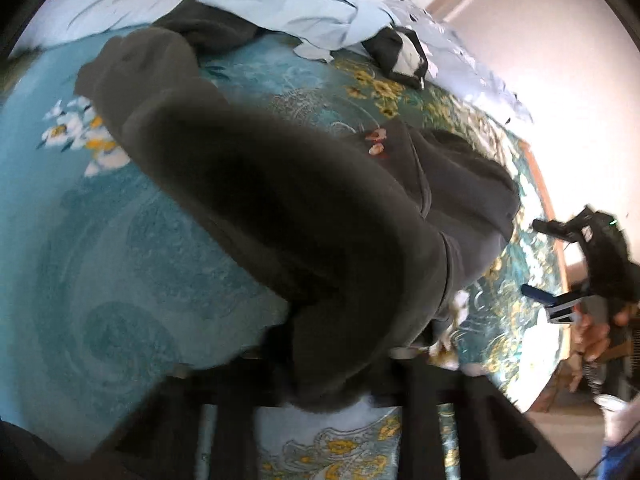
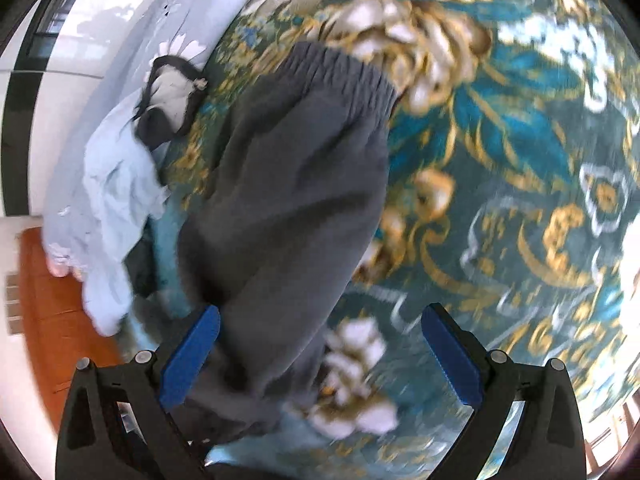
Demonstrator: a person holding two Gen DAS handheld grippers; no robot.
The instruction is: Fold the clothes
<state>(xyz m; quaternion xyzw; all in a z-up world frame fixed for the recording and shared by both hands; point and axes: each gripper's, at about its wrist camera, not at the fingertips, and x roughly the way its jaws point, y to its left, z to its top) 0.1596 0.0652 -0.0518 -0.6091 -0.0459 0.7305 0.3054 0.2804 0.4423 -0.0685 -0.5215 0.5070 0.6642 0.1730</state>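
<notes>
Dark grey sweatpants (image 1: 304, 216): fleece fabric draped right over the left wrist lens, running from the left gripper (image 1: 326, 396) out across the bed. Left gripper clenched on a bunch of this cloth near the frame's bottom; its fingers mostly hidden beneath the fabric. In the right wrist view the same sweatpants (image 2: 288, 184) lie along the bedspread, gathered elastic waistband (image 2: 340, 76) at the far end.

Right gripper (image 2: 320, 360): blue pads (image 2: 452, 360) spread wide, grasping nothing; garment edge lies beside the left pad, apparently below it, contact not confirmed. Also seen from the left view at far right (image 1: 560, 304).

Teal floral bedspread (image 2: 500, 184): work surface, gold and white flower pattern.

Light blue garment (image 1: 296, 4): crumpled heap at the bed's far side, well apart from the grippers. Black-and-white garment (image 1: 404, 54): just beside that heap.

Step in hand, as judged: carrying the held end over to fold the trousers lengthwise. To do it well, lift the cloth high enough to clear itself, and take the free edge with the right gripper so both corners travel together and land square on the waistband.

Containers: none visible; no basket, drawer or bin in either view.
</notes>
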